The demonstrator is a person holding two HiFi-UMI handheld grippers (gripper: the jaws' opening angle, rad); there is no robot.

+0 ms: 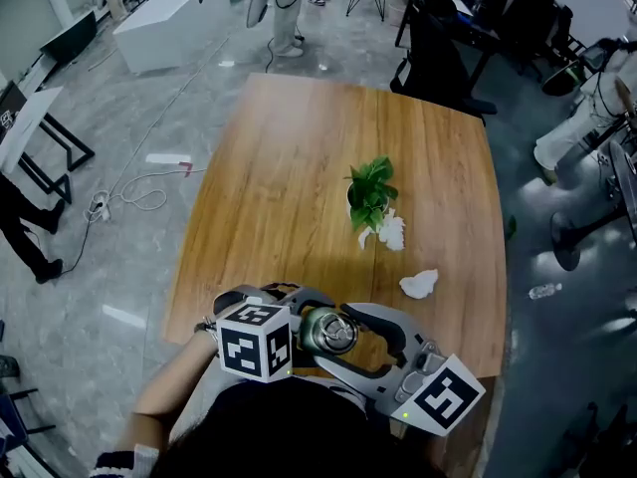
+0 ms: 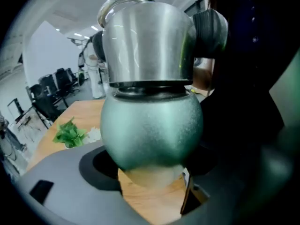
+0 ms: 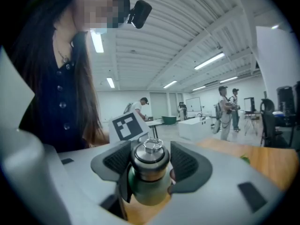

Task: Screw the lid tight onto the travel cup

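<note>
Right claw (image 3: 150, 160) clamps one lid (image 3: 149, 167); left claw (image 2: 152, 165) clamps one cup (image 2: 151, 125).

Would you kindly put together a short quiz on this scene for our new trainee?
1. True or false: the right claw grips the steel lid.
2. Which claw holds the green cup body? A) left claw B) right claw
3. Fill in: farther along the table stands a small green ____.
Key: 1 true; 2 A; 3 plant.
</note>
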